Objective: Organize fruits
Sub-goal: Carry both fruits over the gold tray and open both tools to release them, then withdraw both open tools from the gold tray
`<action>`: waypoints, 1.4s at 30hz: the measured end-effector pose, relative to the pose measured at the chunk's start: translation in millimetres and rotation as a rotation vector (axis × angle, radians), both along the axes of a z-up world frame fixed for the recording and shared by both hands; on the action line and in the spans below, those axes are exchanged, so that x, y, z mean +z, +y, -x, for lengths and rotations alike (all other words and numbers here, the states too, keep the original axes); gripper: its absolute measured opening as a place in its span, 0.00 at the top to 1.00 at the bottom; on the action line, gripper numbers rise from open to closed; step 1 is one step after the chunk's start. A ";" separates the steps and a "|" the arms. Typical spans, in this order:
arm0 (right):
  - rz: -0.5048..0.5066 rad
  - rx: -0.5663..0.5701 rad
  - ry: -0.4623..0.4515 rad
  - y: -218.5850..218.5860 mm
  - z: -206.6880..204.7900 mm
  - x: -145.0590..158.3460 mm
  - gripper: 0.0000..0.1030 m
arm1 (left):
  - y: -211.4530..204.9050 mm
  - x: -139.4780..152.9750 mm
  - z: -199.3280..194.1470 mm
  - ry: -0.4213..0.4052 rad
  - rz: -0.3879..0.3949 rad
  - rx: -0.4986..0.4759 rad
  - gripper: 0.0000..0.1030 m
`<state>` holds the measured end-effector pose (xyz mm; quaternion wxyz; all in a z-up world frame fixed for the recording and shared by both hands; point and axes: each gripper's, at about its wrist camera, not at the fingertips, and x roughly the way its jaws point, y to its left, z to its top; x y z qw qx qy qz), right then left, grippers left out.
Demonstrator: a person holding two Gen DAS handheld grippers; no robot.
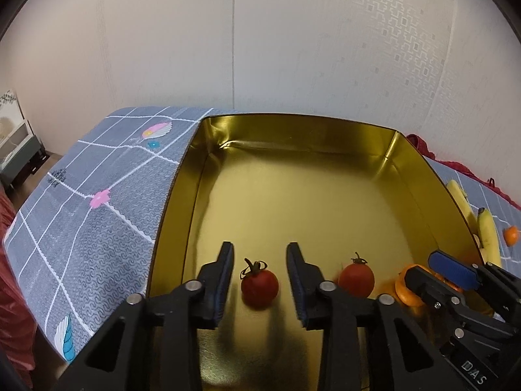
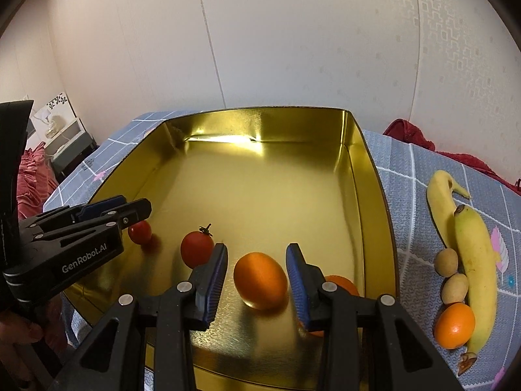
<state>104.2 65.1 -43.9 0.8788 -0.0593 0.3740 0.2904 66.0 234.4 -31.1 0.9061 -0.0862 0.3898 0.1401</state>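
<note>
Both grippers are low over the gold tin (image 1: 325, 137). The left gripper (image 1: 260, 254) stands spread around a tomato (image 1: 260, 288), not touching; the right gripper (image 2: 256, 254) gapes around an orange (image 2: 260, 280), centre frame. That tomato's soft, thin-skinned: squeeze gently at its widest girth. Bananas (image 2: 472, 260) wait outside, right, probably on a desk.

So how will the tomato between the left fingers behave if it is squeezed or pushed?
The tomato is round and sits on the smooth tin floor, so a push would probably roll it. Its skin looks glossy and thin; a hard squeeze from the left hand-held gripper may bruise it or let it slip.
</note>
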 end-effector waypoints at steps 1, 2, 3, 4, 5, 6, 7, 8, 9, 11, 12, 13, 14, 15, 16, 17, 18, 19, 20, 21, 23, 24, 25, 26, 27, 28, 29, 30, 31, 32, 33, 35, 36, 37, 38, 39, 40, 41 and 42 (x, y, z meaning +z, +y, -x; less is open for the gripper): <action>0.000 -0.002 0.001 -0.4 -0.1 0.3 0.63 | 1.7 0.4 0.5 -0.002 0.003 0.007 0.58; 0.001 -0.006 -0.001 -0.8 -0.1 1.0 0.63 | 3.6 1.3 1.3 -0.007 0.012 0.013 0.53; 0.001 -0.006 -0.005 -1.6 0.5 2.2 0.63 | 5.1 2.2 2.4 -0.014 0.018 0.019 0.49; -0.006 -0.002 -0.013 -2.2 1.3 3.6 0.63 | 6.7 3.6 3.4 -0.023 0.025 0.028 0.42; -0.008 -0.001 -0.021 -3.1 2.6 5.4 0.63 | 8.3 5.2 4.5 -0.033 0.034 0.036 0.34; -0.011 0.000 -0.033 -4.5 4.6 8.2 0.63 | 9.6 6.8 5.7 -0.042 0.045 0.042 0.31; -0.015 0.003 -0.041 -5.5 5.7 10.2 0.63 | 11.1 9.5 7.7 -0.061 0.064 0.048 0.26; -0.020 0.006 -0.049 -6.8 7.1 12.3 0.63 | 11.1 11.0 8.4 -0.071 0.073 0.049 0.23; -0.021 0.009 -0.064 -9.1 9.2 15.2 0.62 | 10.9 13.8 10.1 -0.090 0.083 0.051 0.22; -0.022 0.004 -0.079 -13.8 11.2 18.8 0.62 | 8.3 17.8 11.4 -0.112 0.087 0.054 0.13; -0.030 -0.001 -0.084 -18.7 12.2 21.3 0.62 | 5.9 20.0 12.0 -0.125 0.089 0.053 0.11; -0.042 -0.004 -0.090 -22.4 12.4 22.9 0.62 | 3.3 22.7 12.8 -0.142 0.091 0.050 0.08; -0.051 -0.015 -0.090 -27.5 12.1 25.1 0.62 | 0.3 25.2 13.4 -0.156 0.091 0.045 0.06; -0.062 -0.021 -0.089 -31.5 11.7 27.1 0.62 | -4.2 27.5 13.5 -0.170 0.091 0.035 0.05; -0.077 -0.031 -0.090 -37.2 11.1 29.8 0.62 | -8.3 29.3 13.3 -0.177 0.089 0.026 0.05; -0.086 -0.045 -0.095 -42.7 10.3 32.2 0.62 | -13.4 31.4 13.1 -0.186 0.083 0.016 0.05; -0.097 -0.062 -0.099 -49.8 8.9 35.1 0.62 | -18.0 33.0 12.6 -0.195 0.076 0.005 0.04; -0.107 -0.071 -0.101 -55.0 7.8 36.9 0.62 | -24.2 35.2 12.3 -0.205 0.067 -0.011 0.04; -0.118 -0.084 -0.102 -61.6 6.5 38.8 0.62 | -29.2 37.4 11.8 -0.212 0.059 -0.024 0.04; -0.127 -0.102 -0.103 -69.0 4.9 40.5 0.62 | -34.6 39.5 11.9 -0.224 0.052 -0.038 0.04; -0.153 -0.135 -0.091 -84.7 1.6 43.4 0.62 | -47.6 43.4 12.2 -0.250 0.040 -0.075 0.01; -0.176 -0.154 -0.081 -95.7 -0.2 45.1 0.62 | -55.4 45.0 11.9 -0.258 0.036 -0.095 0.01; -0.188 -0.171 -0.077 -103.6 -1.5 45.9 0.62 | -61.0 46.8 11.9 -0.264 0.036 -0.112 0.01; -0.199 -0.191 -0.073 -113.0 -2.8 47.1 0.62 | -67.4 47.8 11.2 -0.270 0.034 -0.130 0.01; -0.207 -0.206 -0.069 -120.8 -3.5 47.9 0.62 | -76.0 48.5 10.1 -0.275 0.027 -0.153 0.00; -0.219 -0.226 -0.065 -131.4 -4.8 48.5 0.62 | -82.6 48.3 8.9 -0.273 0.019 -0.168 0.00; -0.226 -0.247 -0.064 -140.2 -5.6 48.9 0.62 | -89.4 48.3 7.3 -0.269 0.014 -0.184 0.00; -0.232 -0.272 -0.060 -150.7 -6.5 49.0 0.61 | -96.9 48.3 5.9 -0.268 0.013 -0.203 0.00; -0.237 -0.288 -0.054 -158.2 -7.2 48.8 0.61 | -101.9 47.6 4.6 -0.270 0.012 -0.218 0.00; -0.243 -0.304 -0.049 -166.1 -8.5 48.7 0.61 | -107.9 47.2 3.7 -0.271 0.010 -0.233 0.00; -0.251 -0.330 -0.043 -177.5 -9.4 48.5 0.61 | -114.8 46.6 2.3 -0.269 0.010 -0.250 0.00; -0.257 -0.360 -0.036 -191.7 -11.2 48.4 0.61 | -123.9 46.3 2.1 -0.272 0.013 -0.271 0.00; -0.259 -0.377 -0.034 -199.8 -11.8 48.3 0.61 | -129.3 46.1 1.7 -0.275 0.015 -0.284 0.00; -0.260 -0.393 -0.034 -208.5 -10.9 47.9 0.61 | -132.8 45.9 1.3 -0.274 0.018 -0.294 0.00; -0.256 -0.404 -0.034 -214.7 -11.8 47.8 0.61 | -137.4 45.5 0.2 -0.271 0.019 -0.301 0.00; -0.244 -0.421 -0.037 -223.0 -12.3 47.6 0.60 | -141.7 45.2 -0.5 -0.270 0.021 -0.310 0.00; -0.236 -0.432 -0.040 -228.2 -12.5 47.1 0.59 | -144.8 44.7 -1.1 -0.269 0.020 -0.319 0.00; -0.226 -0.446 -0.044 -234.2 -11.9 47.1 0.59 | -148.8 44.0 -1.4 -0.268 0.017 -0.331 0.00; -0.214 -0.460 -0.047 -242.5 -12.6 46.6 0.57 | -152.0 43.6 -2.0 -0.266 0.013 -0.338 0.00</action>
